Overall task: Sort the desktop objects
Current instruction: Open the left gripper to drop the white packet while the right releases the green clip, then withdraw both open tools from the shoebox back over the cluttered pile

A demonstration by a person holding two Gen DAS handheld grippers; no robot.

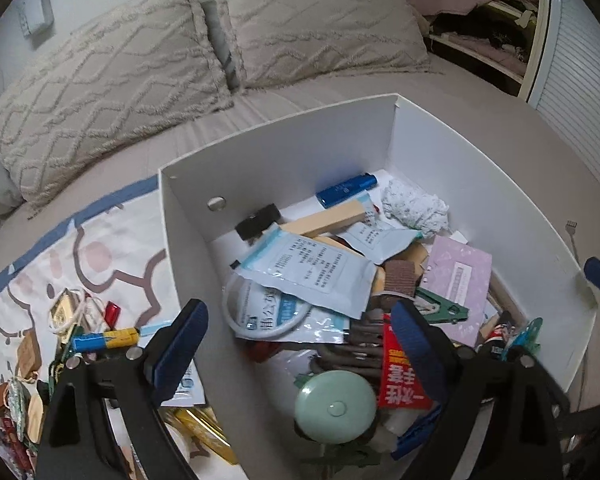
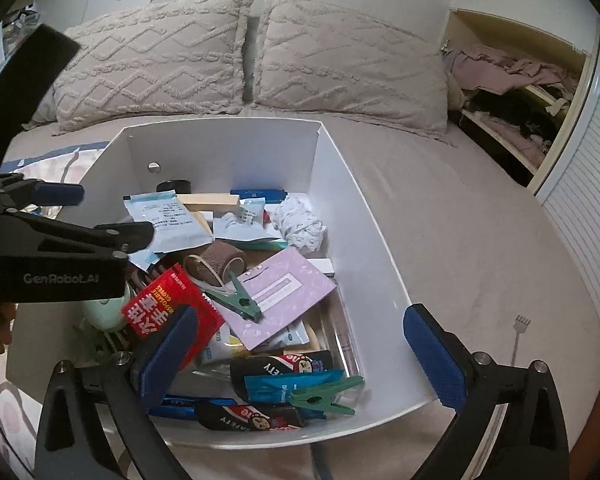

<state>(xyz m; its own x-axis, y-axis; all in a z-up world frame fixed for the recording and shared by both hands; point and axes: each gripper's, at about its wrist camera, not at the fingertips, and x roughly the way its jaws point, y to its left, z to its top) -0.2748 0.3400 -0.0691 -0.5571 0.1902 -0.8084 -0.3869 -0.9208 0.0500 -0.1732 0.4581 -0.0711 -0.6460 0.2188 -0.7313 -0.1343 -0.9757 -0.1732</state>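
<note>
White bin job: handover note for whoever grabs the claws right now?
Left claw: open, empty, straddling the white bin's near left wall.
Right claw: open, nothing between the pads, hovering over the bin's near end.
In the bin: red glove packet, lilac card, two green clothespins, brown tape roll, blue lighter, mint round case, white sachets.
Done: most items appear binned.
Left: small clutter on the patterned cloth left of the bin, including a yellow-blue stick and a red clip.
</note>
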